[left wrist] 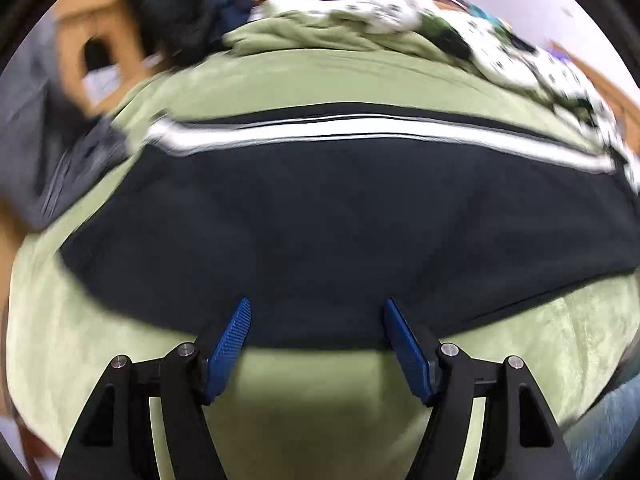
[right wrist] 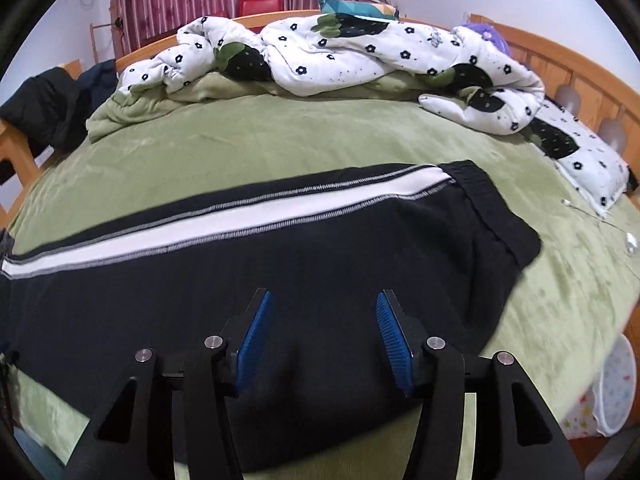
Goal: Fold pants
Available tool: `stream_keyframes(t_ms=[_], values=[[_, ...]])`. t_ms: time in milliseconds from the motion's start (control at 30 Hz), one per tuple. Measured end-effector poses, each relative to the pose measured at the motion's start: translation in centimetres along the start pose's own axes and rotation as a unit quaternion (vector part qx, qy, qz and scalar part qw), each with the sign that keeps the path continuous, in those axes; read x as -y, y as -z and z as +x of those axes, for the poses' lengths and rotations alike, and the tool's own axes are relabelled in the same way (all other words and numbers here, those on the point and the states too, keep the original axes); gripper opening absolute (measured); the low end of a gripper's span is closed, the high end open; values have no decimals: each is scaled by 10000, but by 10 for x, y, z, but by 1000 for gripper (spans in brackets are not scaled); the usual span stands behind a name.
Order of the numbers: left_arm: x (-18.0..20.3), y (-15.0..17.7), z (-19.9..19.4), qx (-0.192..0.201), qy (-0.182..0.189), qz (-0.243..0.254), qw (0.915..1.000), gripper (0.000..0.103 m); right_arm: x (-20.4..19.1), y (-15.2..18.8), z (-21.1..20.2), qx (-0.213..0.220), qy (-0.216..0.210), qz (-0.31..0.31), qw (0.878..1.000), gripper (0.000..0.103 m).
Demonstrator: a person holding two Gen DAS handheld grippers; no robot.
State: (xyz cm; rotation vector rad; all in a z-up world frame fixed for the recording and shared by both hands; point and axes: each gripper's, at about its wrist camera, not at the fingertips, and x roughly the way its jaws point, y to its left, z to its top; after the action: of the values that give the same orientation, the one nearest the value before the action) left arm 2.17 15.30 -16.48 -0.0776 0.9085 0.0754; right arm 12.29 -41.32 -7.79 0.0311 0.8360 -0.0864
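Observation:
Black pants [left wrist: 320, 232] with a white side stripe lie flat across the green bed cover, legs stacked. In the right wrist view the pants [right wrist: 280, 288] show their waistband at the right end and the stripe along the far edge. My left gripper [left wrist: 316, 308] is open and empty, its blue pads at the near edge of the pants. My right gripper [right wrist: 324, 300] is open and empty, hovering over the pants near the waist end.
A white flowered quilt [right wrist: 360, 52] is bunched along the far side of the green bed cover [right wrist: 280, 136]. The wooden bed frame [right wrist: 580, 76] runs behind and right. Dark clothes [right wrist: 44, 104] hang at the left. A white basket [right wrist: 616, 392] stands on the floor at right.

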Motion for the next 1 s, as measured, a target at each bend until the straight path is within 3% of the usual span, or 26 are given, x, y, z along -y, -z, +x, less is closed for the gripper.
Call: stream_keyframes(t_ms=[133, 233, 333, 467, 533, 600, 633, 700, 767, 933, 1000], values=[[-63, 12, -20, 165, -47, -1131, 9934, 65, -5, 4, -21, 4, -41, 129, 9999, 54], [-100, 16, -10, 144, 450, -1815, 9823, 65, -11, -3, -33, 96, -154, 246, 9995, 54], [-125, 10, 13, 236, 810, -2453, 9658, 65, -24, -17, -43, 201, -234, 293, 9991, 54], [-145, -5, 31, 451, 988, -3099, 9445, 64, -48, -33, -54, 222, -477, 276, 9982, 54], [-154, -10, 41, 499, 978, -3452, 9321, 59, -60, -38, -59, 275, -571, 251, 9977, 54], [-162, -11, 47, 478, 821, -3703, 9240, 28, -73, -42, -61, 263, -654, 231, 9972, 54], [-168, -11, 49, 456, 770, -3825, 9196, 24, -80, -44, -61, 241, -724, 197, 9969, 54], [-175, -9, 51, 446, 1033, -3965, 9111, 15, -89, -45, -61, 240, -811, 151, 9963, 54], [-174, -9, 48, 441, 1018, -3928, 9129, 15, -97, -43, -60, 256, -884, 101, 9957, 54], [-161, -19, 40, 390, 462, -3440, 9370, 15, -97, -29, -42, 266, -826, -67, 9962, 54], [-159, -23, 32, 409, 363, -3353, 9405, 15, -90, -23, -32, 204, -753, -11, 9970, 54]])
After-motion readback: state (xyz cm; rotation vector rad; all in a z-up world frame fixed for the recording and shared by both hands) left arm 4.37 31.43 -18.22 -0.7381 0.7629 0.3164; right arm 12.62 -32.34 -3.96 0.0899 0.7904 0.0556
